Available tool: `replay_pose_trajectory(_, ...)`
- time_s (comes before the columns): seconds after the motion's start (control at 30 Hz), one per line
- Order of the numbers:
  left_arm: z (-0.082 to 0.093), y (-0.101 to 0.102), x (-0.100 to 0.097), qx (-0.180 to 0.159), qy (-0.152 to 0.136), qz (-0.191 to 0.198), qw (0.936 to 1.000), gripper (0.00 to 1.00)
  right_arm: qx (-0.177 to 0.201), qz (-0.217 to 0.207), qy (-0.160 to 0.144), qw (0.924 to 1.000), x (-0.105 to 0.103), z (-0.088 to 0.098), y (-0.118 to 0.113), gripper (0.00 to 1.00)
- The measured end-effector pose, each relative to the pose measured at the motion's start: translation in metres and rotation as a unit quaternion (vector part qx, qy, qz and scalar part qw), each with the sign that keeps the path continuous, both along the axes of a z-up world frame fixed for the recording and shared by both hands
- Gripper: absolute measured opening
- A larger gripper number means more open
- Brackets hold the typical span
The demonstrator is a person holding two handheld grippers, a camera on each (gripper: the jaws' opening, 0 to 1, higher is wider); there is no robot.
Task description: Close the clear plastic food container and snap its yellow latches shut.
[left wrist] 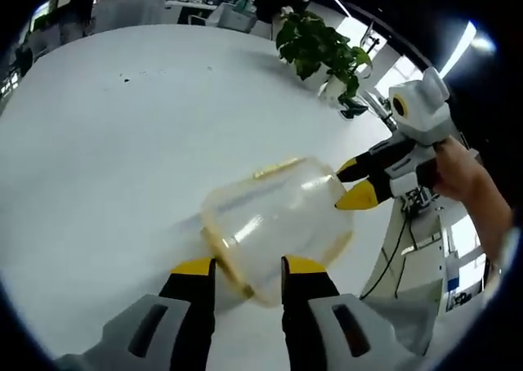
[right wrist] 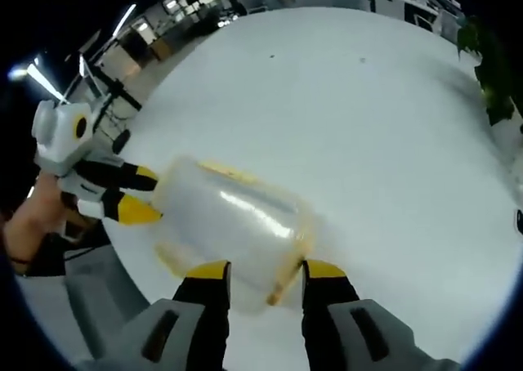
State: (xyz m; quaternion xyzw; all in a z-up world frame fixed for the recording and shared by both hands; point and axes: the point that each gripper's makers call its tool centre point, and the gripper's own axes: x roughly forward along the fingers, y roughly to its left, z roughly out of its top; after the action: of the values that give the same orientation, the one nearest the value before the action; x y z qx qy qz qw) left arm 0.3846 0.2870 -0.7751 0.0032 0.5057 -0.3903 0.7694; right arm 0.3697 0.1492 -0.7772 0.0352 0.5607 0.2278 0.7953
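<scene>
With both tongs working on it at once, the clear plastic food container with yellow trim (left wrist: 274, 224) sits between them, tipped on the round white table (left wrist: 106, 142) or lifted just off it; can't tell which. Left tongs (left wrist: 248, 266) are partly open, the container's yellow-rimmed end lying between the two yellow tips; whether they actually pinch it isn't clear. Right tongs (right wrist: 263, 270) look the same in the right gripper view, jaws apart with the container's edge and a yellow latch strip (right wrist: 282, 283) in the gap, contact uncertain. In the left gripper view the right tongs come in from the right, tips touching or just beside the container's far end. Main risk, judged from this: smooth rounded plastic held only at the edges by both tongs, so uneven squeeze or a twist from either hand could pop it loose and let it roll on the bare table. Lid seating can't be confirmed through the glare, so pressing a latch with the lid misaligned could leave it half-snapped or bend the strip. Green potted plant (left wrist: 323, 48) stands well beyond the tongs, no hazard.
</scene>
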Motion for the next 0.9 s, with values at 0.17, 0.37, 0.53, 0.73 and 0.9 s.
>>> replay_pose_trajectory(0.17, -0.0013, -0.0015, 0.0039, -0.001, 0.005, 0.023, 0.9997, 0.28, -0.004, -0.004, 0.012, 0.9999, -0.0029, -0.0017, -0.0001, 0.3)
replay_pose_trajectory(0.37, 0.0008, -0.0056, 0.0009, -0.006, 0.011, 0.021, 0.9997, 0.29, -0.007, -0.009, 0.014, 0.9998, -0.0035, -0.0003, 0.0024, 0.3)
replay_pose_trajectory(0.53, -0.0001, -0.0043, 0.0011, -0.012, 0.012, 0.023, 0.9996, 0.3, -0.006, -0.005, 0.014, 0.9999, -0.0029, -0.0004, 0.0044, 0.31)
replay_pose_trajectory(0.73, 0.0, -0.0031, 0.0007, -0.012, 0.015, 0.023, 0.9996, 0.31, -0.013, 0.001, 0.012, 0.9998, -0.0029, 0.0009, 0.004, 0.32)
replay_pose_trajectory(0.9, 0.0012, -0.0034, 0.0001, -0.013, 0.001, 0.002, 0.9999, 0.32, -0.018, 0.023, 0.002, 0.9996, -0.0051, 0.0033, 0.0038, 0.32)
